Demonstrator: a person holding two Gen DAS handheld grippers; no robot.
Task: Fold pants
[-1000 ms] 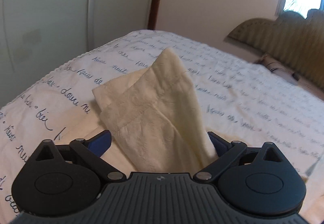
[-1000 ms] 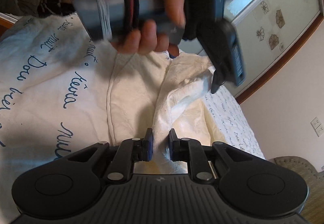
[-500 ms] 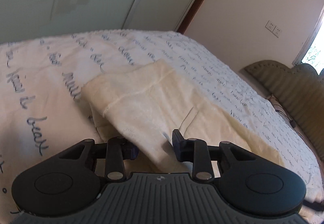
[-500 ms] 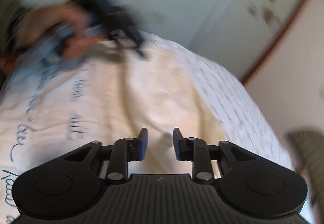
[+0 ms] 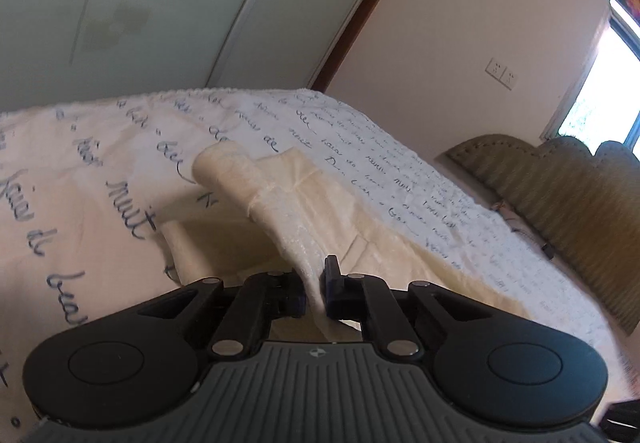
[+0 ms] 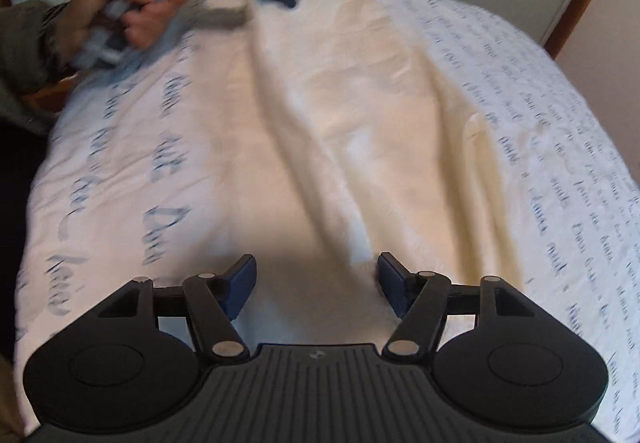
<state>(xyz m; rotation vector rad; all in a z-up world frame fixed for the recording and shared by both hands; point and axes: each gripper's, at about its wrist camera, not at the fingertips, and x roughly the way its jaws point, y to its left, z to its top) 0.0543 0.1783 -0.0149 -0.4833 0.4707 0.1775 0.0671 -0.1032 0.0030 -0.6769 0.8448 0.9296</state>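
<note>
Cream pants pinched in the left claw at lower centre, fabric lifted above the script-printed bed, headboard seen at right.

A bedroom in a home. A bed fills the middle of both views, covered with a white bedspread printed with lines of blue handwriting. At the right of the left wrist view a padded, ribbed olive headboard with a scalloped top stands against a plain peach wall, which carries a double wall switch plate. A bright window shows at the far right edge. Across the upper left run pale sliding wardrobe doors with small flower motifs, framed by dark wood trim
</note>
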